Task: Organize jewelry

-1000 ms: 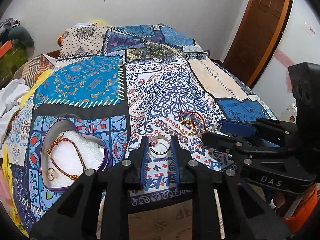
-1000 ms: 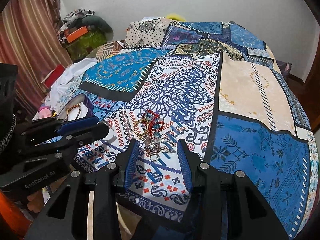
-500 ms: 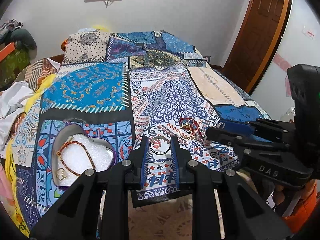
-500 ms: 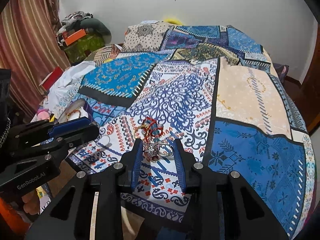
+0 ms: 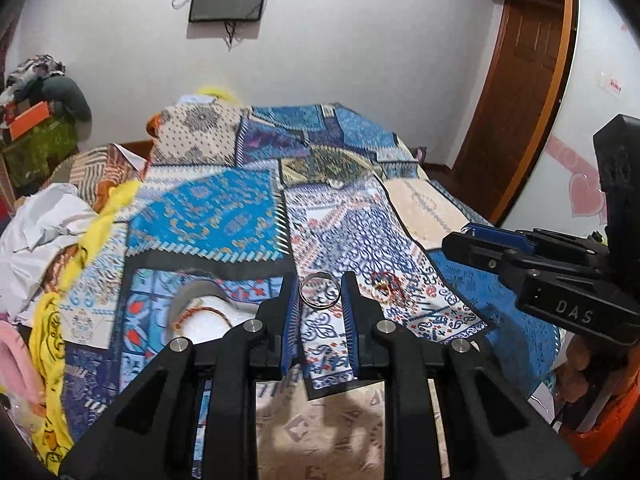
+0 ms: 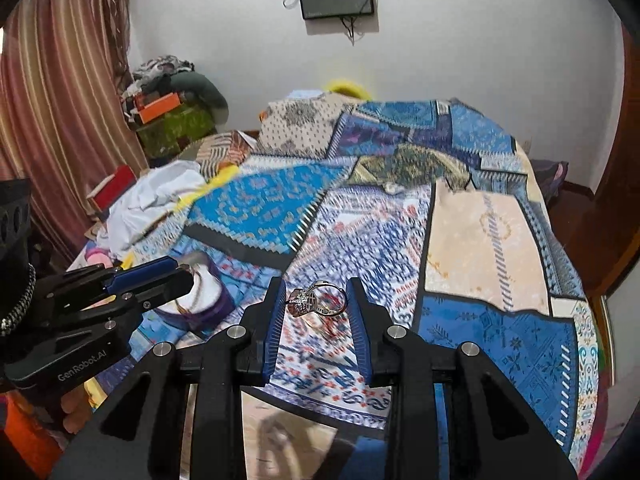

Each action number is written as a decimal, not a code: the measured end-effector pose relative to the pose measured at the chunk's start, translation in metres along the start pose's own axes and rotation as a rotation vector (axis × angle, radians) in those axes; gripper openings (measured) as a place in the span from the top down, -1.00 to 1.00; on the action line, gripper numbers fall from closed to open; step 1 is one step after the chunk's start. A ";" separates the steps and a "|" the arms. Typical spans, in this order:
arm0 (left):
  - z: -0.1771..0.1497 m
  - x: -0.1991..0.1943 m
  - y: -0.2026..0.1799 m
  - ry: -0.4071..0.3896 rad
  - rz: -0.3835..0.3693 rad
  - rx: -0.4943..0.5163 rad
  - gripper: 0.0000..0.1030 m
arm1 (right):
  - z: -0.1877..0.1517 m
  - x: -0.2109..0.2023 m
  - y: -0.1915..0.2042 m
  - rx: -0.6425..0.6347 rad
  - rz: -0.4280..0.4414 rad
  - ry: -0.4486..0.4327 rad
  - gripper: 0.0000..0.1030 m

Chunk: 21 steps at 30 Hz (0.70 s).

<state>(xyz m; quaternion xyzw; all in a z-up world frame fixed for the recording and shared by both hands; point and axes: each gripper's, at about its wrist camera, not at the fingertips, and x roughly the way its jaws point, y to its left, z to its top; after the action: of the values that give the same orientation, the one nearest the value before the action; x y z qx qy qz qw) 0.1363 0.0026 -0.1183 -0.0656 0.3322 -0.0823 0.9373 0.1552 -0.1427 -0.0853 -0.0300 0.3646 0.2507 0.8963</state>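
Observation:
My left gripper (image 5: 320,292) is shut on a plain silver ring (image 5: 319,293) and holds it above the patchwork bedspread (image 5: 224,216). My right gripper (image 6: 318,298) is shut on a silver ring with a stone cluster (image 6: 316,299), also lifted off the bed. A heart-shaped tin (image 5: 208,308) with white padding and a red-gold bracelet lies lower left in the left wrist view; it also shows in the right wrist view (image 6: 208,292). A small pile of red and gold jewelry (image 5: 386,286) lies on the bedspread to the right of my left fingertips.
White and yellow clothes (image 5: 52,232) are heaped along the bed's left side. A pillow (image 5: 196,136) lies at the head. A wooden door (image 5: 520,80) stands at right, a striped curtain (image 6: 56,120) at left. The bed's near edge drops to a patterned floor (image 5: 320,432).
Both grippers have risen and tilted up from the bedspread, each carrying its ring off the cloth. The right gripper closed tighter on the stone ring.

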 end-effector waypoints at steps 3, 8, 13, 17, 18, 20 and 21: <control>0.003 -0.013 0.006 -0.029 0.013 -0.003 0.60 | 0.007 -0.007 0.011 -0.009 0.008 -0.029 0.45; 0.005 -0.031 0.021 -0.072 0.037 -0.019 0.60 | 0.013 -0.014 0.028 -0.023 0.026 -0.061 0.45; 0.006 -0.044 0.038 -0.099 0.068 -0.038 0.60 | 0.019 -0.014 0.047 -0.042 0.054 -0.078 0.45; 0.004 -0.050 0.057 -0.110 0.102 -0.062 0.60 | 0.023 -0.009 0.062 -0.062 0.079 -0.078 0.45; 0.003 -0.051 0.062 -0.110 0.109 -0.069 0.60 | 0.023 -0.007 0.066 -0.067 0.086 -0.077 0.45; 0.001 -0.052 0.069 -0.110 0.121 -0.080 0.60 | 0.025 -0.002 0.074 -0.078 0.099 -0.071 0.45; -0.001 -0.052 0.074 -0.108 0.128 -0.087 0.60 | 0.025 0.000 0.077 -0.084 0.105 -0.068 0.45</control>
<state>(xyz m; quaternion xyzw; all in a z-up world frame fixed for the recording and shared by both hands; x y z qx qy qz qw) 0.1038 0.0856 -0.1001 -0.0893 0.2881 -0.0042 0.9534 0.1350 -0.0697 -0.0573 -0.0397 0.3241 0.3131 0.8918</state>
